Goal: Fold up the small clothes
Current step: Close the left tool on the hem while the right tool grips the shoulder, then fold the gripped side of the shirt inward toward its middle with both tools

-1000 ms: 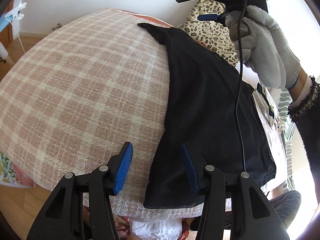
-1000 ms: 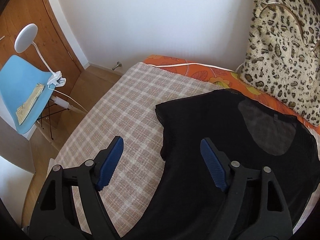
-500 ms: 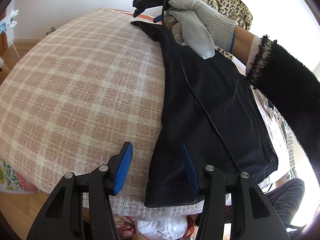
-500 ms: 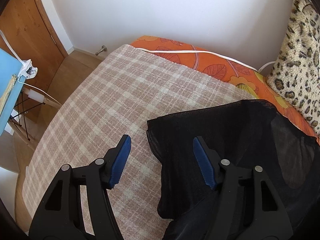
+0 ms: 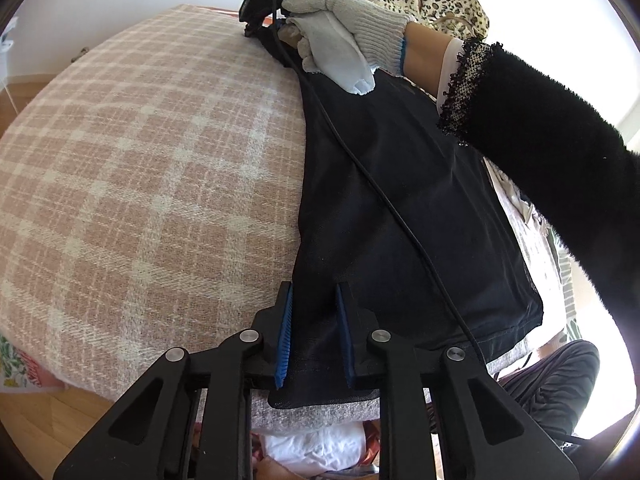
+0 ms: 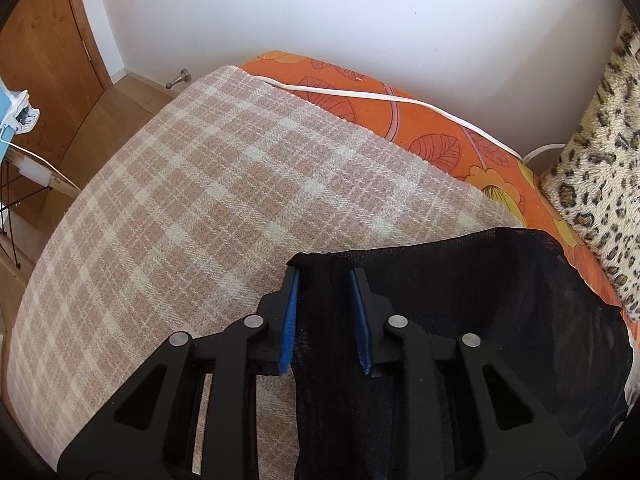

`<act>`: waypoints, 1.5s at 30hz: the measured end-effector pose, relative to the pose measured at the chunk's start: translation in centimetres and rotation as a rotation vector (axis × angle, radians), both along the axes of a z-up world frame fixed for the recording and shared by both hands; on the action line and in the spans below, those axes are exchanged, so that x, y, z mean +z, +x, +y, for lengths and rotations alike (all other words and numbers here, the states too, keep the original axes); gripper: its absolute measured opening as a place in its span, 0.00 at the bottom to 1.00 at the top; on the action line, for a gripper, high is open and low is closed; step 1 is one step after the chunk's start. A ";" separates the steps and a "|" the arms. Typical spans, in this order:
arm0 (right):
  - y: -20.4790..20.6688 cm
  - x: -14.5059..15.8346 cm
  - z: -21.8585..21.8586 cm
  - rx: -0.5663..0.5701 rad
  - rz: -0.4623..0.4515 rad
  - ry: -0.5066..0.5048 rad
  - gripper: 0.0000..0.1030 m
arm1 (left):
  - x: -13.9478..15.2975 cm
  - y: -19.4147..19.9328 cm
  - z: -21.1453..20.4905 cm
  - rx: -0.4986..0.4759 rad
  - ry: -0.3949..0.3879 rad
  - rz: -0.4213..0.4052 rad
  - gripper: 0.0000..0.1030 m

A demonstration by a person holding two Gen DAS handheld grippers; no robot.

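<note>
The black garment is cut by the lower edge in the right wrist view, and its far right side is hidden under the person's sleeve in the left wrist view. The right gripper tips are covered by the gloved hand

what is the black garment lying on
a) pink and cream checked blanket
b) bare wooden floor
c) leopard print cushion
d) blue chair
a: the black garment is spread flat on the pink and cream checked blanket; the leopard print cushion sits apart, off to the side.
</note>
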State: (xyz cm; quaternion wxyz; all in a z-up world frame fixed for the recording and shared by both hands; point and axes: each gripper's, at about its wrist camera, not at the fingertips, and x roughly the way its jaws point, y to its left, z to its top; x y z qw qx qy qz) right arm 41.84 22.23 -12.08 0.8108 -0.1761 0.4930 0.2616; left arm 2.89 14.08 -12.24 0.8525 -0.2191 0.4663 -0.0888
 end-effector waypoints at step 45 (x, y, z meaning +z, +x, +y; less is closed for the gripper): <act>3.2 5.4 -24.0 -0.348 -0.071 0.069 0.04 | 2.3 1.7 -10.7 -0.302 -0.009 -0.072 0.02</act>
